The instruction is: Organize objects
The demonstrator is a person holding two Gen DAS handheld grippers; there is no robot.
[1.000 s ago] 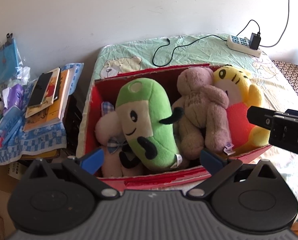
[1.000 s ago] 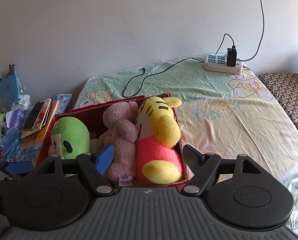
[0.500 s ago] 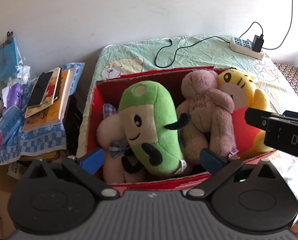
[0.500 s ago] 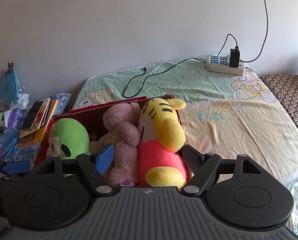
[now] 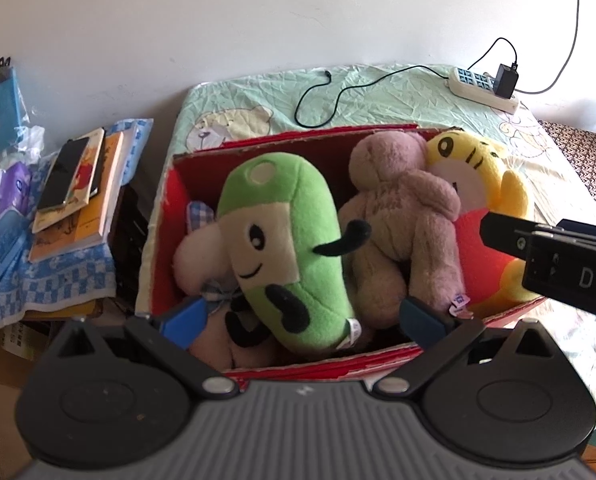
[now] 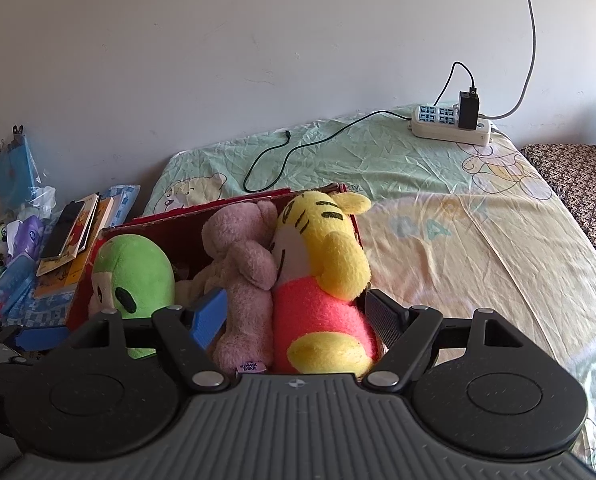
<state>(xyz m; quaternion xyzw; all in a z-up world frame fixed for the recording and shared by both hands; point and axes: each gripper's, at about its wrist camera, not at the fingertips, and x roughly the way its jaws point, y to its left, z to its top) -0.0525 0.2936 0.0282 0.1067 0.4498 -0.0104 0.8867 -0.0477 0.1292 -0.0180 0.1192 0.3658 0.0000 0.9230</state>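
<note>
A red cardboard box (image 5: 165, 216) sits on a bed, packed with soft toys: a green plush (image 5: 285, 248) lies face-up in the middle of the left wrist view, a pale pink toy (image 5: 201, 256) with a checked bow wedged at its 9 o'clock, a brown teddy bear (image 5: 394, 232) at its 3 o'clock and a yellow tiger plush (image 5: 474, 176) in a coral shirt against the box's right wall. The left gripper (image 5: 302, 320) hovers over the near edge of the box, its blue-tipped jaws spread wide on either side of the green plush's lower end and closed on nothing. The right gripper (image 6: 295, 314) hangs at the box's right end, jaws likewise apart, framing the bear's legs and the tiger's feet without pinching either. Judging by the layout, the sorting appears nearly or wholly finished: every plush within reach is in the box and the pastel bedsheet (image 6: 458, 240) beyond it carries only a power strip (image 6: 450, 126) and a black charging cable (image 6: 298, 152). At 9 o'clock a side stand holds books (image 5: 81, 200), a phone and a few small toys, which may or may not belong to the job.
</note>
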